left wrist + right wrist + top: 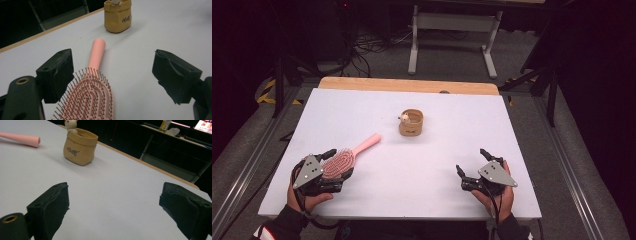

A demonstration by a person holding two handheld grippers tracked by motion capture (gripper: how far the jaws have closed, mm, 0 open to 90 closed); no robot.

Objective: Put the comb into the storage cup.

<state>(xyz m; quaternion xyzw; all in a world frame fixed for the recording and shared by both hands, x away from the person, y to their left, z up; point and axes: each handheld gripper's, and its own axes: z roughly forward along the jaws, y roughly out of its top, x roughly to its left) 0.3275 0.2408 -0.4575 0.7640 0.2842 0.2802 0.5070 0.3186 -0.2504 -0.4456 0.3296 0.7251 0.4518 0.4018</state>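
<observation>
Here a tan pouch (411, 123) holds a small bear figure (404, 118).

Dark room, grey floor (452, 55), white metal frame (454, 22) beyond white table (462, 150).

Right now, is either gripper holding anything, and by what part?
Nothing is held. The left gripper is open, with the brush head lying between its jaws, not clamped. The right gripper is open over bare table.
</observation>
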